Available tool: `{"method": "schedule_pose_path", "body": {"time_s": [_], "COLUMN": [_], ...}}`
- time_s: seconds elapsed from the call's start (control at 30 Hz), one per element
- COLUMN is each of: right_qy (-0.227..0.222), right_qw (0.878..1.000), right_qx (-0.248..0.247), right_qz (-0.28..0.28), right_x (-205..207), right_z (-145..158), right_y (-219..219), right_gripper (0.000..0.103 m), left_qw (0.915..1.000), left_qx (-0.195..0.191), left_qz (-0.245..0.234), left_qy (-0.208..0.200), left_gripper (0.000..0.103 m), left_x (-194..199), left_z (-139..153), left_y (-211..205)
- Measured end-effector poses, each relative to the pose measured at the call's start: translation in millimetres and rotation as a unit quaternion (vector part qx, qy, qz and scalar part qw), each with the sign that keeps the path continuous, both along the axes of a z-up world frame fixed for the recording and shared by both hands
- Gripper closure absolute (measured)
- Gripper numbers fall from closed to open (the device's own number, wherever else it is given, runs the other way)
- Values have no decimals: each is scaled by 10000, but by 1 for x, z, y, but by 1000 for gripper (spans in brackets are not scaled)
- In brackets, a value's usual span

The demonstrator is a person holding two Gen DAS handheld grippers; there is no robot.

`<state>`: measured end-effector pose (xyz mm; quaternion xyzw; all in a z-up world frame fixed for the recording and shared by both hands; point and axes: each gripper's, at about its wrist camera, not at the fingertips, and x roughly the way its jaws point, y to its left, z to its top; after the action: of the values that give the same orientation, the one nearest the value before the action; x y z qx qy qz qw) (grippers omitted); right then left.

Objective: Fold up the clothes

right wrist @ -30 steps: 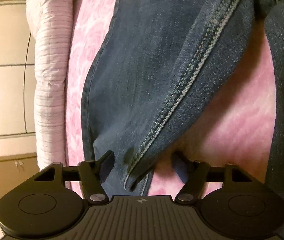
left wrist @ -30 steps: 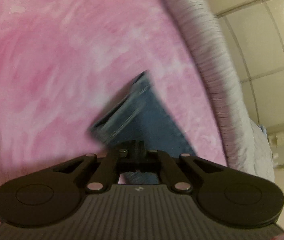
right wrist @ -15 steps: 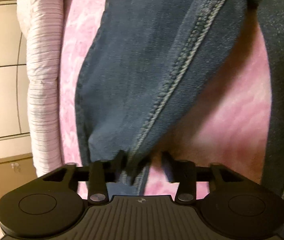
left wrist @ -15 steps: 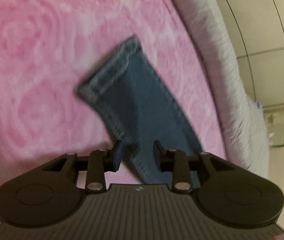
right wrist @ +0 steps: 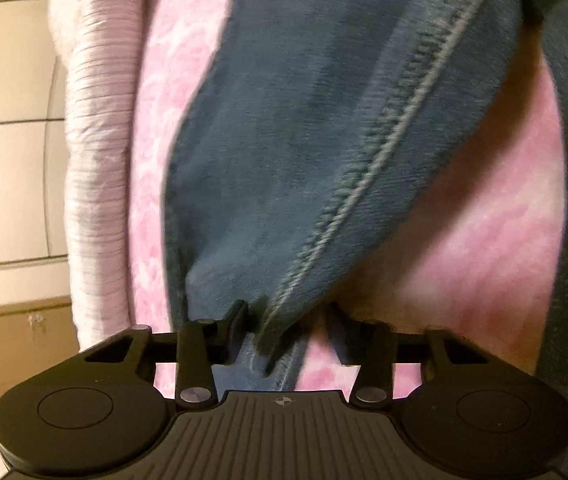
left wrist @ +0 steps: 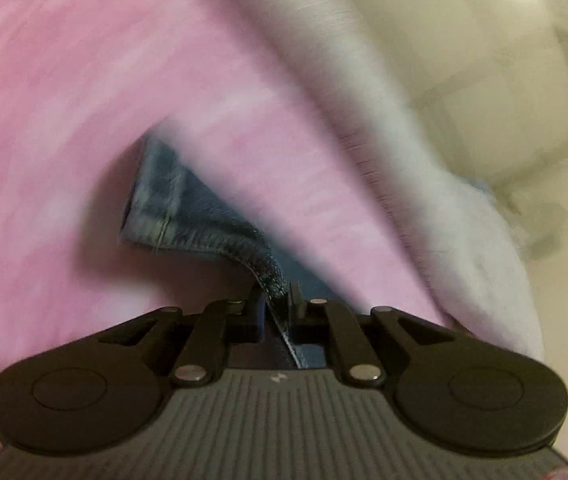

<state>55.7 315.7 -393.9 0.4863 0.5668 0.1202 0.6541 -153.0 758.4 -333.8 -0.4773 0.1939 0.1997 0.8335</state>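
The left gripper [left wrist: 277,306] has been closed, its jaws now pinching the jeans [left wrist: 171,216] leg's edge. The right gripper [right wrist: 284,326] is held spread around a seam. A fold lift seems begun.

Both wrist cameras sit close over the pink blanket [left wrist: 63,120], each looking forward along its own fingers at the jeans [right wrist: 284,140]. The left view faces a hem with the room at far right; the right view puts the room at left.

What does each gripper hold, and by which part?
Left gripper pinches the jeans by a side edge near the leg hem. Right gripper is open, holding nothing.
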Motion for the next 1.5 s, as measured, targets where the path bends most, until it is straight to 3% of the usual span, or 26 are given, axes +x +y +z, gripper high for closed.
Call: {"method": "schedule_pose_path", "body": {"time_s": [0.07, 0.1, 0.2, 0.27, 0.3, 0.37, 0.43, 0.5, 0.6, 0.67, 0.73, 0.8, 0.9, 0.97, 1.13, 1.17, 1.23, 1.27, 1.37, 1.4, 1.5], "right_qy": [0, 35, 502, 770, 843, 872, 710, 431, -160, -617, -1124, -1499, -1665, -1700, -1839, -1957, -2189, -2247, -2141, -2109, -2146], "right_qw": [9998, 9995, 9978, 9963, 9951, 9922, 9879, 9818, 9685, 9565, 9368, 9066, 8672, 8498, 8133, 8047, 7875, 7825, 7773, 7803, 8054], "right_qx": [204, 297, 332, 121, 123, 148, 65, -205, -783, -1302, -2139, -3021, -3876, -4146, -4412, -4381, -4302, -4239, -3919, -3790, -3484], "right_qz": [77, 130, 279, 349, 510, 884, 1375, 1839, 2357, 2537, 2529, 2537, 2647, 2777, 3318, 3497, 3833, 3969, 4431, 4505, 4290], "right_x": [-2, -3, -9, -11, -12, -14, -15, -16, -20, -22, -21, -20, -20, -24, -47, -56, -73, -80, -96, -99, -102], "right_z": [0, -2, -17, -22, -23, -18, -5, 13, 45, 69, 93, 109, 113, 105, 75, 70, 63, 64, 76, 87, 130], "right_y": [6, 10, 24, 28, 30, 32, 28, 17, -14, -41, -71, -102, -143, -167, -212, -219, -234, -241, -268, -278, -310], "right_gripper": [90, 90, 87, 71, 71, 50, 42, 40, 40, 40, 40, 40, 40, 40, 40, 40, 40, 40, 40, 40, 40], "left_qw": [9968, 9947, 9883, 9792, 9735, 9739, 9724, 9683, 9555, 9417, 9391, 9363, 9317, 9303, 9559, 9566, 9482, 9435, 9271, 9236, 9201], "left_qx": [673, 887, 999, 699, 590, 668, 805, 972, 1210, 1284, 1393, 1503, 1666, 1734, 1092, 887, 635, 683, 817, 834, 1007], "left_qz": [-338, -480, -986, -1221, -1301, -1238, -1270, -1388, -1708, -1910, -1844, -1778, -1677, -1623, -1462, -1355, -1065, -922, -545, -608, -811], "left_qy": [-282, -220, 603, 1459, 1788, 1783, 1784, 1835, 2078, 2455, 2542, 2628, 2756, 2795, 2301, 2423, 2925, 3108, 3618, 3692, 3698], "left_gripper": [97, 96, 92, 91, 88, 87, 86, 84, 74, 73, 76, 82, 82, 82, 82, 82, 82, 87, 87, 87, 87], "left_x": [8, 11, 17, 15, 13, 8, 13, 21, 25, 22, 2, -18, -48, -69, -120, -129, -146, -151, -166, -164, -157], "left_z": [31, 36, 14, -23, -38, -44, -41, -35, -21, -16, -3, 9, 29, 41, 40, 29, 6, 7, 13, 27, 81], "left_y": [20, 30, 51, 57, 58, 58, 60, 62, 58, 51, 23, -5, -47, -79, -224, -247, -288, -305, -354, -369, -413]}}
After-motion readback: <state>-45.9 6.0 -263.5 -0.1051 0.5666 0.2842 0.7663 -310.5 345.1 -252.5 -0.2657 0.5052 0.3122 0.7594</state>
